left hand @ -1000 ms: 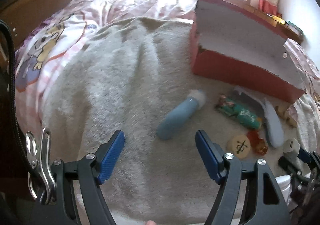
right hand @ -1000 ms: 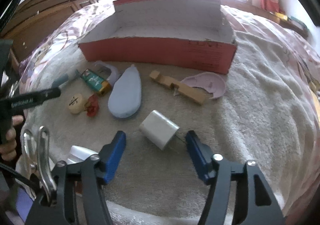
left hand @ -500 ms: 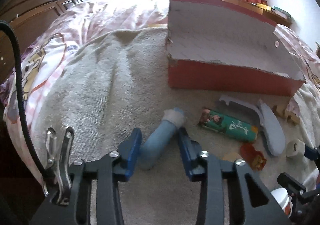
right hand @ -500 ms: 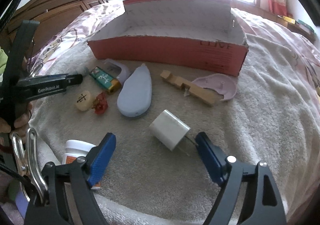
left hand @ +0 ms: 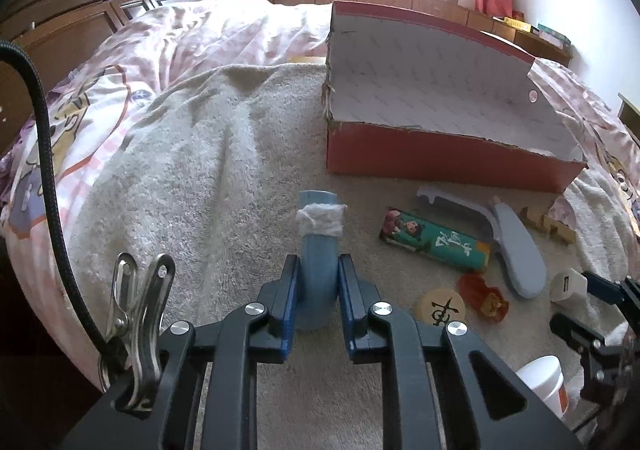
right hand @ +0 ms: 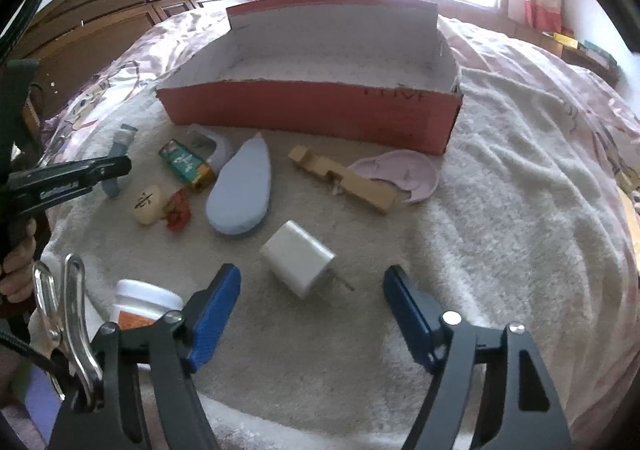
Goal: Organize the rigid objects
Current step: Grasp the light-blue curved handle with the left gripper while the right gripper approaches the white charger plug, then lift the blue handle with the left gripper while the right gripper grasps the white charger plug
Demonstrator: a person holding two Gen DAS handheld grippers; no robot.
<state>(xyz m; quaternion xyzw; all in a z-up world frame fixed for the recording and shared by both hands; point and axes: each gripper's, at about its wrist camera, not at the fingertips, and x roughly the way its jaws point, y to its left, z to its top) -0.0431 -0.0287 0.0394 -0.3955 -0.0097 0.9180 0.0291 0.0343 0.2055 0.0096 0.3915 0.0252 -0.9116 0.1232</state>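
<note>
My left gripper [left hand: 318,286] is shut on a light blue tube [left hand: 319,238] with a white wrap near its far end; it lies on the beige towel. The tube also shows in the right wrist view [right hand: 118,162], held by the left gripper [right hand: 108,170]. My right gripper [right hand: 312,290] is open, its pads on either side of a white charger plug [right hand: 297,259] without touching it. The open red box [left hand: 440,162] stands empty behind the objects; it also shows in the right wrist view [right hand: 320,110].
On the towel lie a green pack [left hand: 434,244], a blue-grey oval piece [right hand: 242,192], a round wooden piece [left hand: 442,306], a red toy [left hand: 482,298], a wooden block [right hand: 344,180], a pink dish [right hand: 404,174] and a white jar [right hand: 144,302]. A dark wooden headboard [left hand: 100,10] stands at the left.
My left gripper moved forward over the blue tube and closed on it. My right gripper opened wider and stayed around the white charger plug.
</note>
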